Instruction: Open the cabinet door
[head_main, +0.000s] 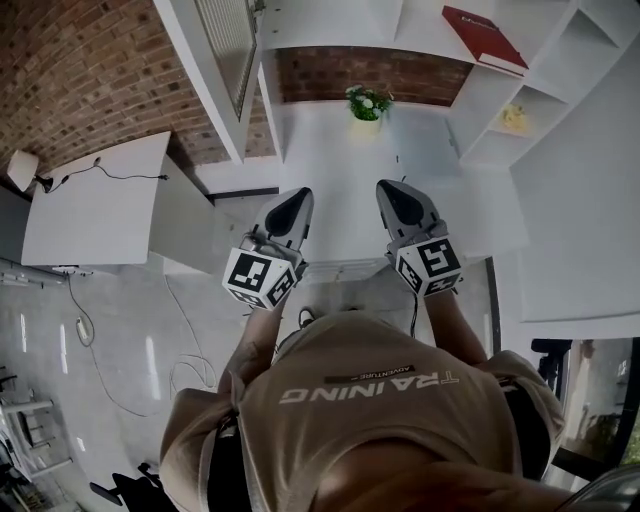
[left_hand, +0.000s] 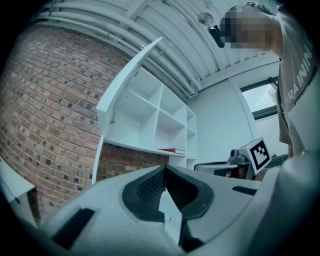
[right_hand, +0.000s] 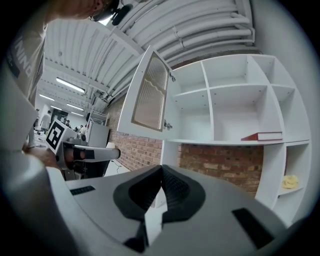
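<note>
Job looked done: cabinet door (right_hand: 150, 95) hung wide open, well ahead of left gripper (left_hand: 165, 172) and right gripper (right_hand: 161, 172), both pinched together, empty.

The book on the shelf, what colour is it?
The book is red, clearest in the head view.

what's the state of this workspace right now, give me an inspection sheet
surface: white desk top below the shelves
job's things: white cabinet door with ribbed glass panel, standing open
clutter: small potted plant with white flowers on the desk; red hardback book on a shelf; yellow object in a cubby
grippers: left hand-held gripper and right hand-held gripper shut, nothing held, clear of the door
cables: thin black cable on white side table
surroundings: red brick wall
</note>
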